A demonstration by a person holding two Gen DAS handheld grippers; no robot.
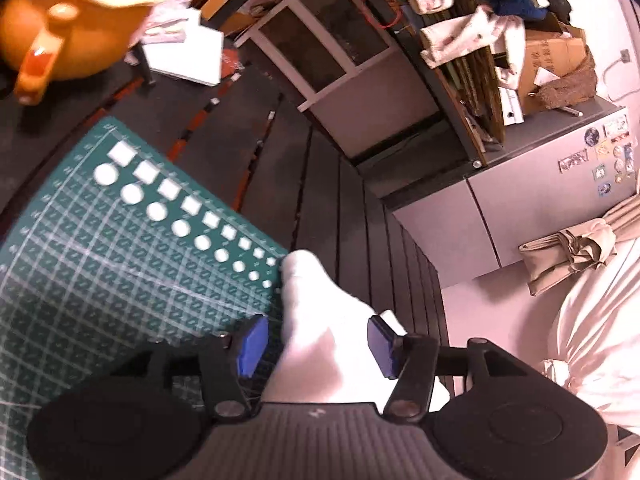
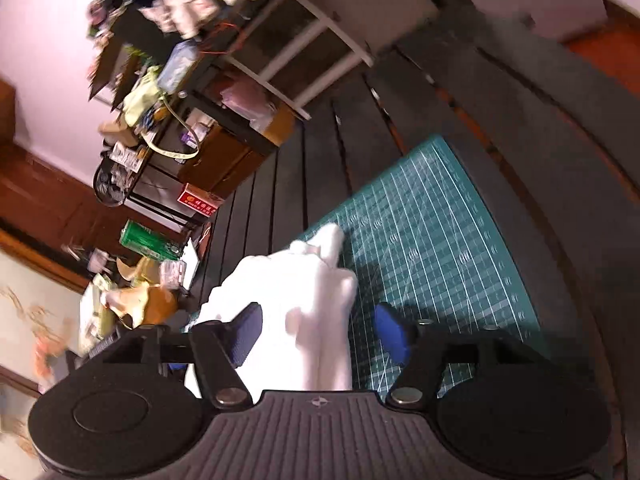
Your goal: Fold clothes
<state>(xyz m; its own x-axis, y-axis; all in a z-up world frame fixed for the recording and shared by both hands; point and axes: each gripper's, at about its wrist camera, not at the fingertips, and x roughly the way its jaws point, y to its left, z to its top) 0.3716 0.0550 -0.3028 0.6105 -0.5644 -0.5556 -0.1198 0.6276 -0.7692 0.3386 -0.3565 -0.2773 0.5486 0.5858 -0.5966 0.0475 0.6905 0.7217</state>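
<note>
Left gripper: jaws spread wide, blue pads clear on both sides of a white garment, gripping nothing. Garment lay between the fingers, running forward from under the gripper body, its far end resting at the edge of a green cutting mat printed with a grid and rows of white circles and squares. Mat spread over a dark slatted table. Off the table's far side, a white-framed cabinet and, higher up, heaped clothes on a cluttered shelf. Orange rounded object, blurred, at upper left; kind impossible to tell. Pale bedding along the right edge.

Right gripper: likewise released, blue pads standing apart, none pressed into cloth. Same white garment bunched between the fingers in upright folds, lying partly on the cutting mat and partly on the dark slats to the left. Whether lifted or resting flat: not clear from this view. Cluttered shelves and a red box beyond the table, somewhat blurred.
</note>
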